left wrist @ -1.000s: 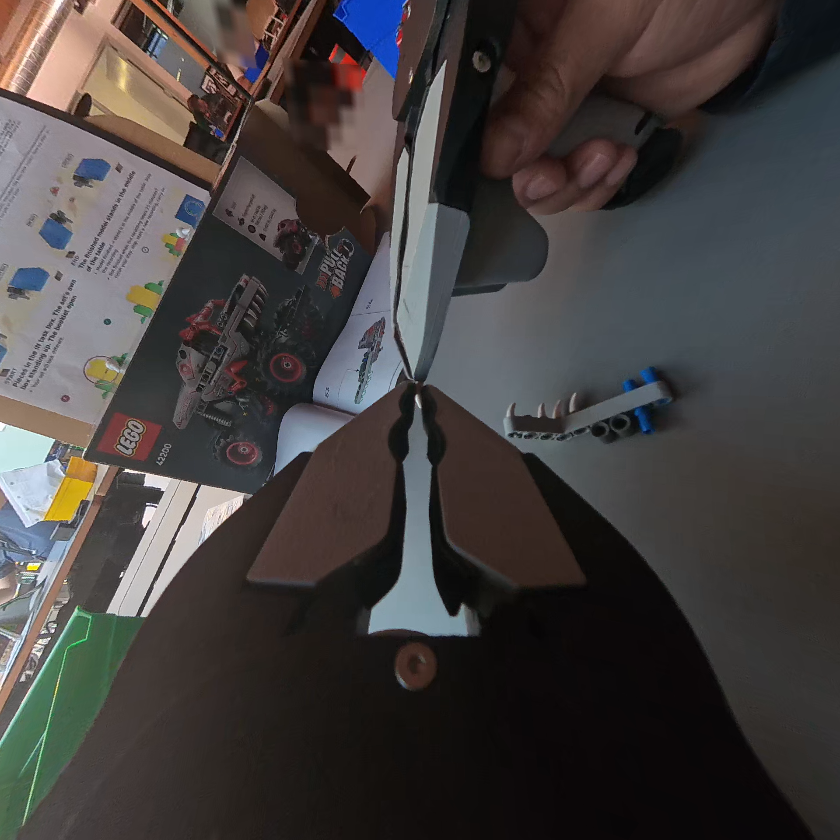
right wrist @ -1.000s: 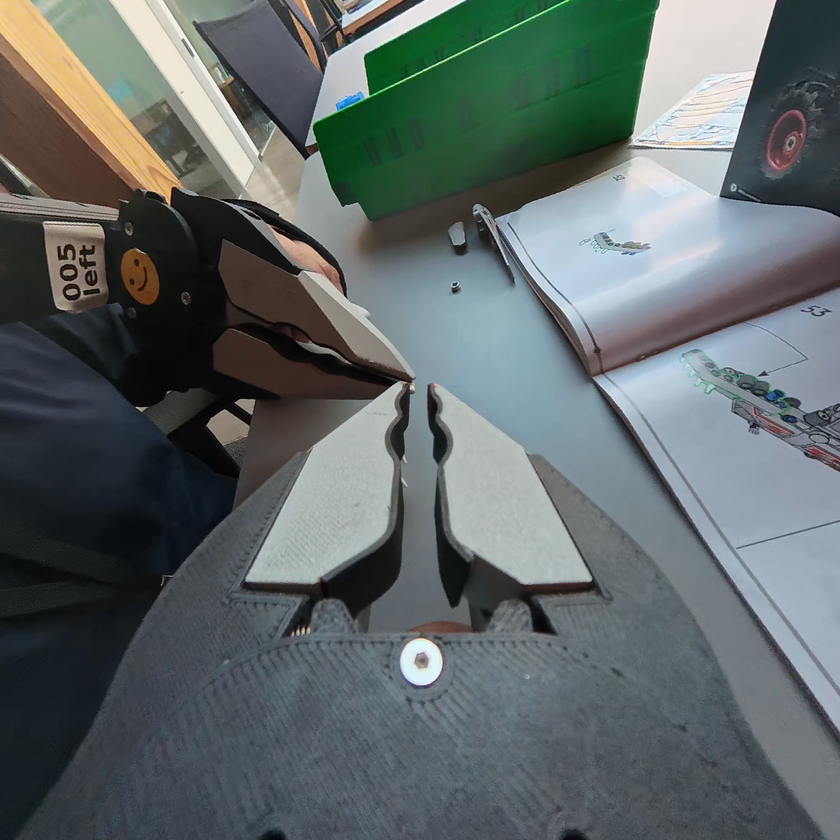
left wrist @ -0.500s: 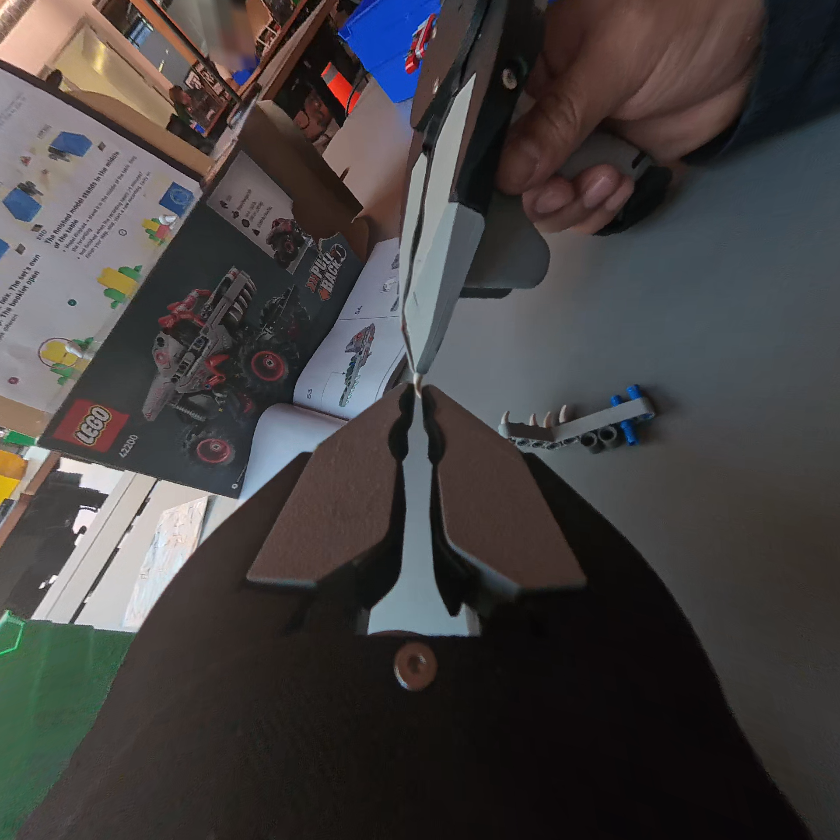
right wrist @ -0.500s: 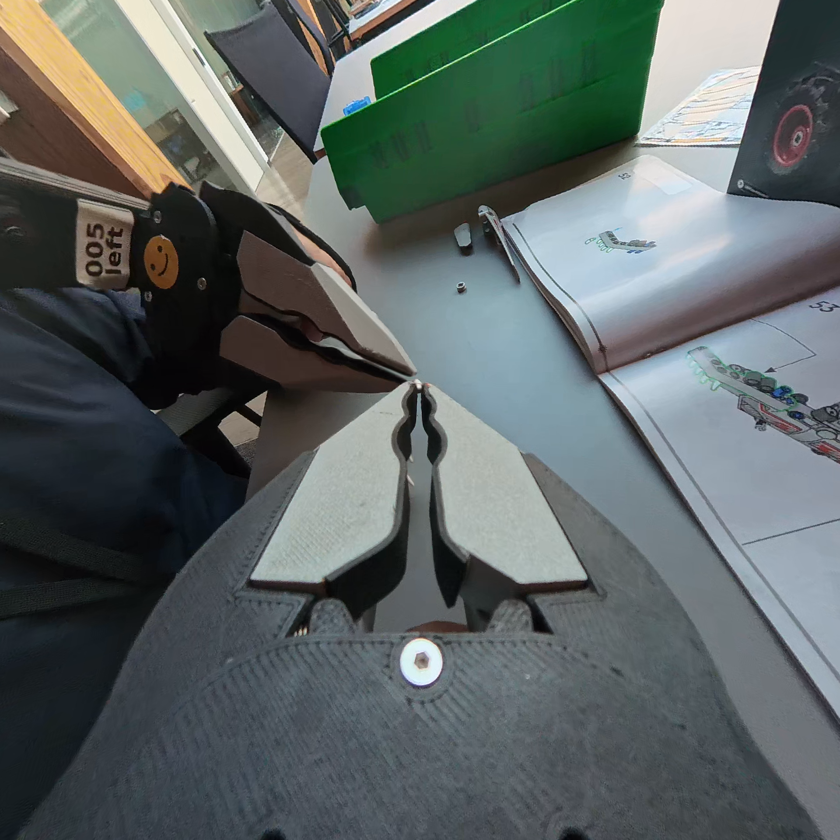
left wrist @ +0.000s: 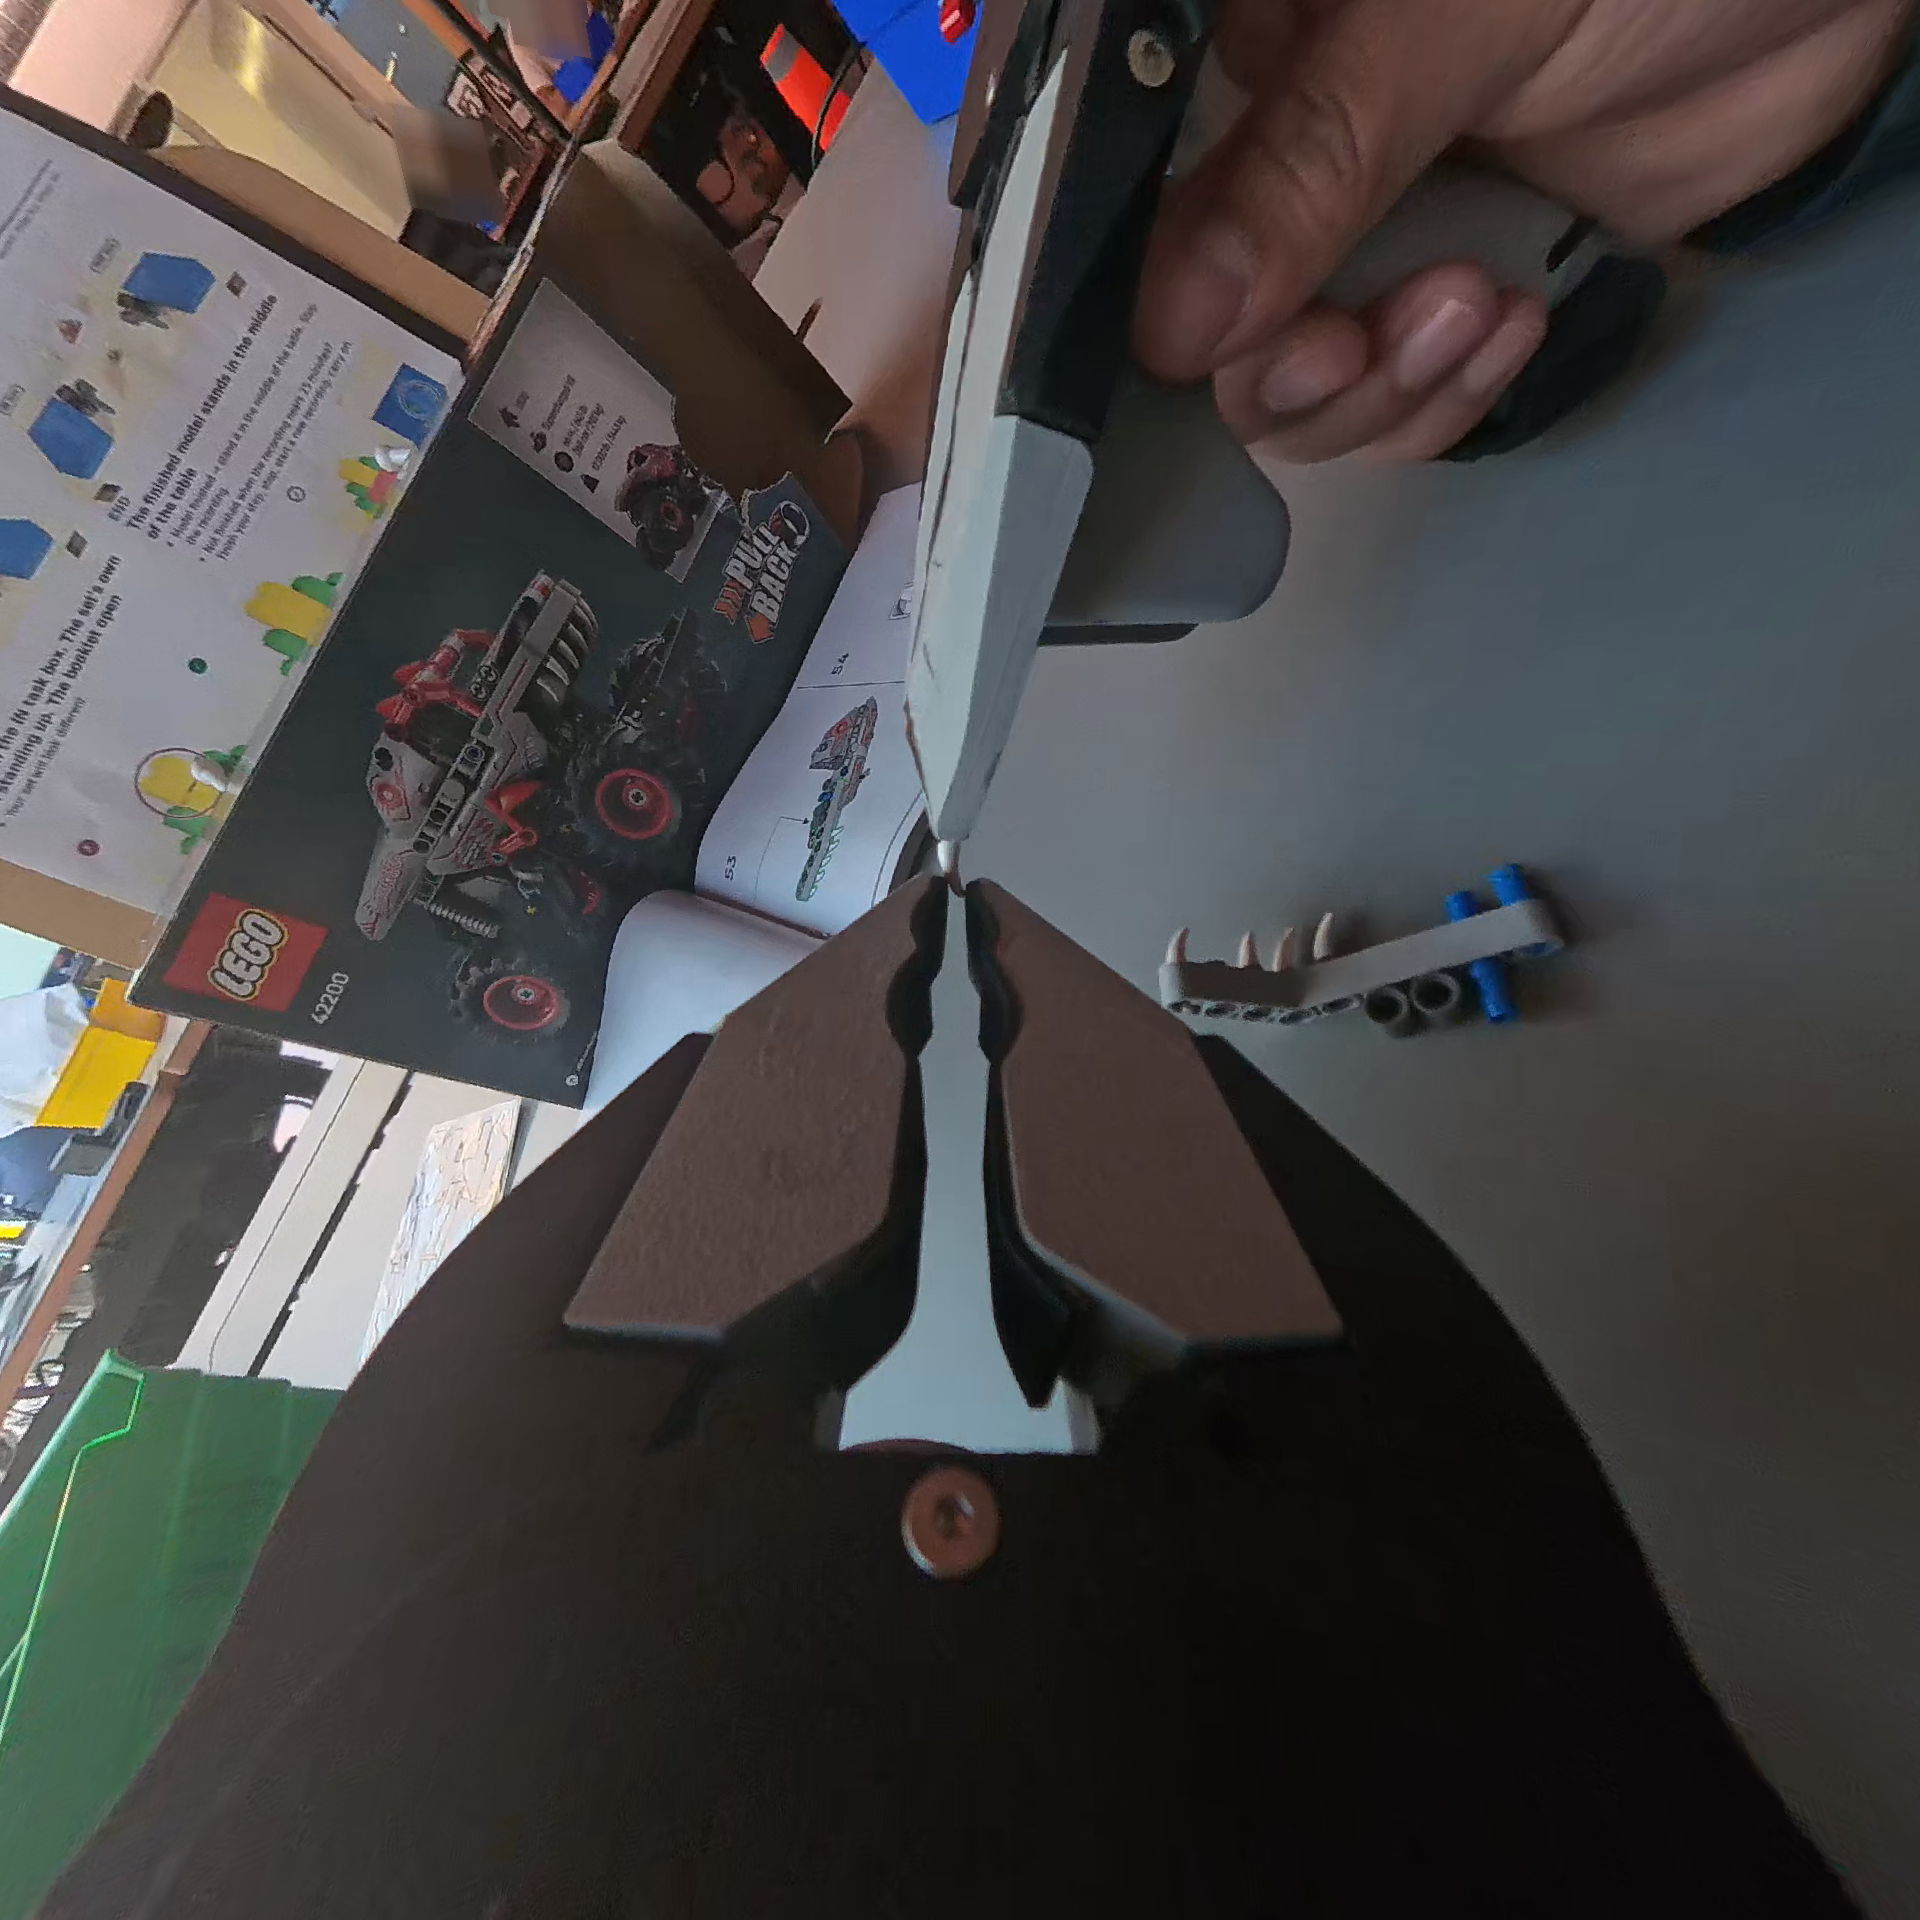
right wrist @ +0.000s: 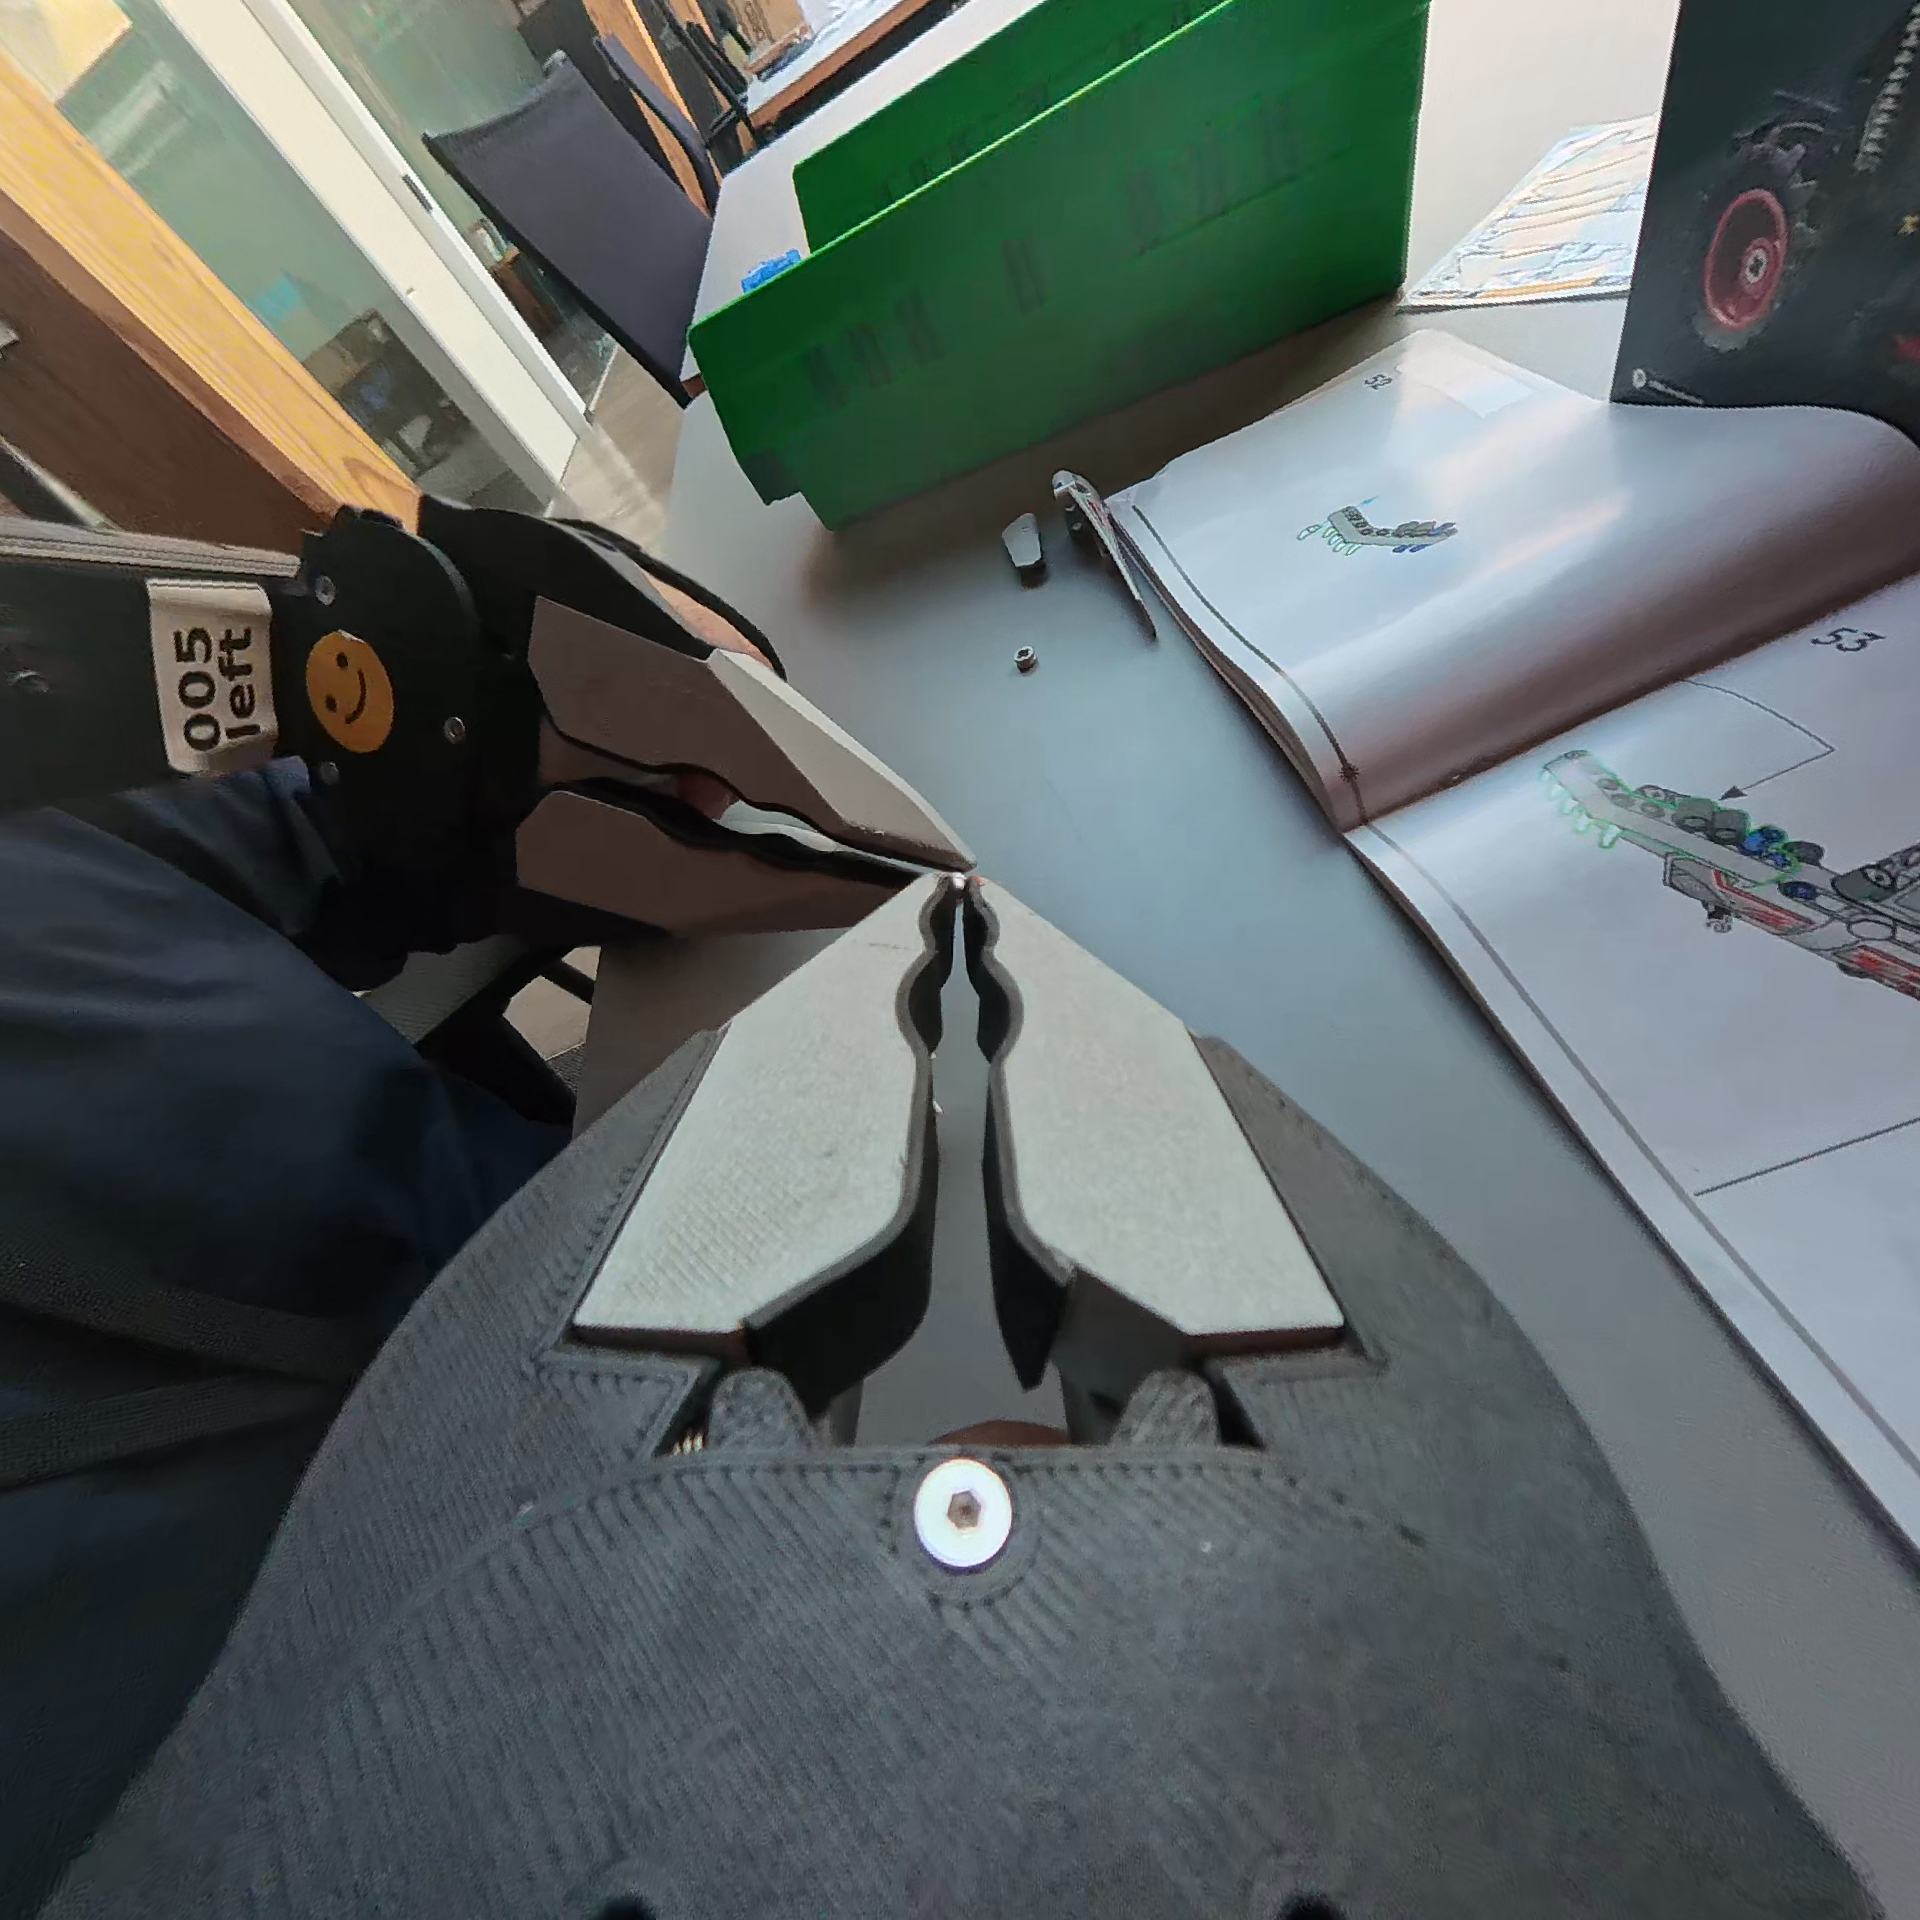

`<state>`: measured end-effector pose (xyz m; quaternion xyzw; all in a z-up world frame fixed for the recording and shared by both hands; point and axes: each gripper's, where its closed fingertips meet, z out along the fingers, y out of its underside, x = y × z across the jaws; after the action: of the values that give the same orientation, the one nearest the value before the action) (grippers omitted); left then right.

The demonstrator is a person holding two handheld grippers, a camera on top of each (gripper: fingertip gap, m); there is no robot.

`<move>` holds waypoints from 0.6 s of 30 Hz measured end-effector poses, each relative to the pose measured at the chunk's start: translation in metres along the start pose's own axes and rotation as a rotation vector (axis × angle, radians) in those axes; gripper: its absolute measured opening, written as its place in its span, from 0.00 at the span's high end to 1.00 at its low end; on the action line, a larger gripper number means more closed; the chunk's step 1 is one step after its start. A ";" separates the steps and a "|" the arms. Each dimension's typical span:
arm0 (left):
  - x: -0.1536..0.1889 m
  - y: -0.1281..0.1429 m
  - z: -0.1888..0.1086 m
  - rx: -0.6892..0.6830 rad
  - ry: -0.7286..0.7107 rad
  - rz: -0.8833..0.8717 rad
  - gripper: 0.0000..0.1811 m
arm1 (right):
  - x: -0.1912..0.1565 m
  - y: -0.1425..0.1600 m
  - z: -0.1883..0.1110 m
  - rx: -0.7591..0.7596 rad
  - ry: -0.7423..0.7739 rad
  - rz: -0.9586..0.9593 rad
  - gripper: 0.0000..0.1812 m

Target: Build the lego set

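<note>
Two grippers meet tip to tip, left gripper (left wrist: 948,891) and right gripper (right wrist: 958,889) both clamped on one tiny white tooth piece (left wrist: 948,858); the toothed grey beam assembly (left wrist: 1351,961) lies right of the left tips.

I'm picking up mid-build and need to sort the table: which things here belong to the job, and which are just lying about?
In the job:
tiny white piece pinched between left gripper and right gripper
grey toothed beam
open instruction booklet
small grey parts

Lying about:
set box
green bin
printed sheet

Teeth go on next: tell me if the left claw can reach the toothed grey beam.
Probably yes: the toothed grey beam lies on bare table, nothing between, though left claw pinches a tiny white piece.
</note>
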<state>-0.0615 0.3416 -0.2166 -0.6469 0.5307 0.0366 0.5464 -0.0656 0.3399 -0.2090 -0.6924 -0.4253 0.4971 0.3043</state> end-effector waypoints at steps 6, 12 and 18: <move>-0.002 -0.002 0.004 -0.014 -0.033 0.017 0.99 | -0.001 -0.002 0.000 0.015 -0.001 0.037 1.00; -0.006 -0.004 0.002 -0.013 -0.068 0.014 1.00 | -0.002 -0.004 -0.002 0.035 -0.009 0.082 1.00; -0.004 -0.005 0.003 -0.005 -0.038 -0.011 1.00 | -0.004 -0.003 -0.004 0.024 -0.013 0.043 1.00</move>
<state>-0.0577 0.3460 -0.2118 -0.6506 0.5165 0.0471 0.5547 -0.0630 0.3377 -0.2033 -0.6945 -0.4063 0.5130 0.2989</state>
